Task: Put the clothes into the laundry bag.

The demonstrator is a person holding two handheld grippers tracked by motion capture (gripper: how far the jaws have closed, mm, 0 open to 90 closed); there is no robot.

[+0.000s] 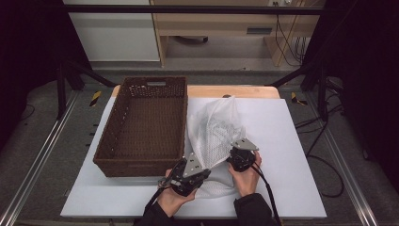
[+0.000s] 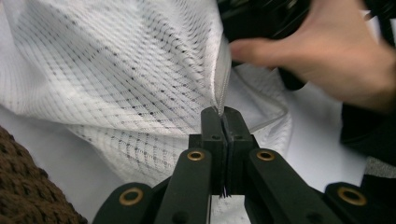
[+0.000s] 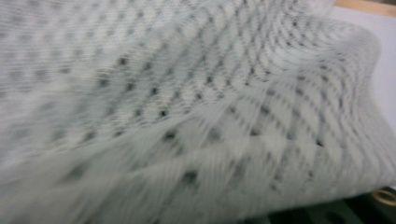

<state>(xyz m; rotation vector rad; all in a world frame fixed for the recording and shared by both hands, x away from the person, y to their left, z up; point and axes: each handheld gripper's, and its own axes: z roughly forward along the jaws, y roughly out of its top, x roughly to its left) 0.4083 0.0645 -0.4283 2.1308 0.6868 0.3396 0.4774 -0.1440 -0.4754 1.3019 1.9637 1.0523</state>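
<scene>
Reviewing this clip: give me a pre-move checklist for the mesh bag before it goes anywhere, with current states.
1. Left gripper clamped on the mesh bag edge: ok, jaws closed on the hem.
2. Right gripper grip on the bag: cannot tell, mesh covers its jaws.
3. Bag lifted off the white board: not ok, its lower part lies on it.
4. Wicker basket free to receive: ok, nothing seen inside.
5. Bag apart from the basket: ok, it sits beside the right wall.

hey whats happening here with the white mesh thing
A person holds the white mesh bag up off the white board, a gripper in each hand. The left gripper is shut on the bag's seamed edge. The right gripper sits at the other side; the mesh covers its jaws. A brown wicker basket stands beside them.
</scene>
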